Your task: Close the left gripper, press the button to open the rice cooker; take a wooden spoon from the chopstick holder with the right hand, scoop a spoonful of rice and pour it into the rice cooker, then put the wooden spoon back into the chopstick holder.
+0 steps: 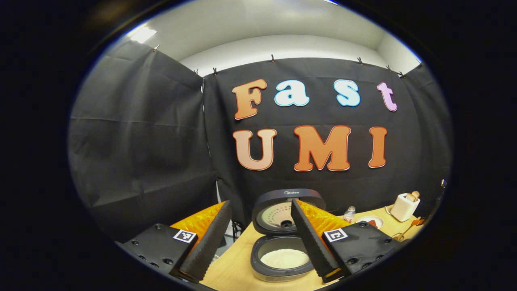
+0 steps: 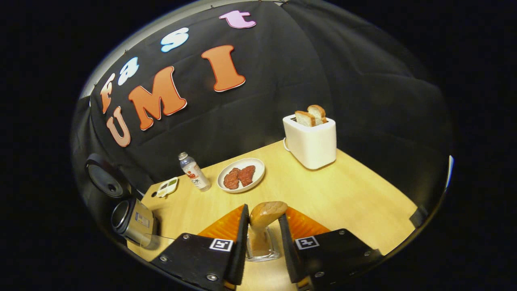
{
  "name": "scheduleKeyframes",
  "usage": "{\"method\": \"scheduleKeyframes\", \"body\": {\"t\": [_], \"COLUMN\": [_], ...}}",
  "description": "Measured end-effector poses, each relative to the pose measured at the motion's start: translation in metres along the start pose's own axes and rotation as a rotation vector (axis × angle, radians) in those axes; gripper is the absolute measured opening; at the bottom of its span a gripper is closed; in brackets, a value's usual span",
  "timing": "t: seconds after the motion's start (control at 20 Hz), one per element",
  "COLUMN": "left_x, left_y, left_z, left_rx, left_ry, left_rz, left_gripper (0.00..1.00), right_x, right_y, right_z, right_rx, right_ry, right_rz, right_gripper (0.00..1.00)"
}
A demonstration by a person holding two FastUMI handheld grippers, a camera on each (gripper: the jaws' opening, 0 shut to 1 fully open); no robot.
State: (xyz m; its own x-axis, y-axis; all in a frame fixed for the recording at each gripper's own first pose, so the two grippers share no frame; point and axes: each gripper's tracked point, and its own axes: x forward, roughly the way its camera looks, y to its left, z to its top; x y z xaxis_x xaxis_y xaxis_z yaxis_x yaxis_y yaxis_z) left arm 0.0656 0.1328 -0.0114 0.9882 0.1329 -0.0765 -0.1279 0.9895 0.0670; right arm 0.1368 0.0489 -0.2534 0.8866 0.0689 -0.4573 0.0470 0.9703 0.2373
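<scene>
In the left gripper view the left gripper (image 1: 266,242) hangs above the near edge of the wooden surface (image 1: 234,270), its fingers (image 1: 210,238) spread wide with nothing between them. Past them the rice cooker (image 1: 282,242) stands open: its lid (image 1: 287,210) is tipped up against the far wall, and white rice (image 1: 285,258) lies in the pot (image 1: 258,258). Far to the right on the same surface are a small bottle (image 1: 349,213), a plate (image 1: 370,221) and a white toaster (image 1: 405,206).

In the right gripper view the right gripper (image 2: 262,238) sits low over the surface, and the wooden spoon (image 2: 264,218) stands upright between its fingers, bowl uppermost. The fingers are on either side of the handle, close to it, but I cannot tell whether they press on it. The spoon's lower end is in a clear glass holder (image 2: 262,250), just beneath the fingers. Farther off stand the toaster with two slices of bread (image 2: 310,116), the plate with two dark red pieces (image 2: 239,177) on it, and the bottle just left of the plate. The rice cooker is at the far left edge.
</scene>
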Motion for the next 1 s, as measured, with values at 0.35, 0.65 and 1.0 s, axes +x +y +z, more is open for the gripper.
{"method": "scheduleKeyframes", "body": {"t": [0.35,0.65,1.0], "left_x": [0.007,0.037,0.104], "left_y": [-0.019,-0.040,-0.070], "left_z": [0.001,0.023,0.072], "left_rx": [-0.031,-0.057,-0.048], "left_ry": [0.007,-0.006,-0.047], "left_rz": [-0.027,-0.063,-0.113], "left_gripper": [0.96,1.00,0.98], "right_x": [-0.045,-0.091,-0.129], "right_y": [-0.011,0.003,0.025], "right_z": [0.075,0.145,0.167], "right_rx": [-0.085,-0.145,-0.174], "right_ry": [-0.119,-0.244,-0.303], "right_rz": [-0.060,-0.090,-0.080], "right_gripper": [0.88,0.93,0.93]}}
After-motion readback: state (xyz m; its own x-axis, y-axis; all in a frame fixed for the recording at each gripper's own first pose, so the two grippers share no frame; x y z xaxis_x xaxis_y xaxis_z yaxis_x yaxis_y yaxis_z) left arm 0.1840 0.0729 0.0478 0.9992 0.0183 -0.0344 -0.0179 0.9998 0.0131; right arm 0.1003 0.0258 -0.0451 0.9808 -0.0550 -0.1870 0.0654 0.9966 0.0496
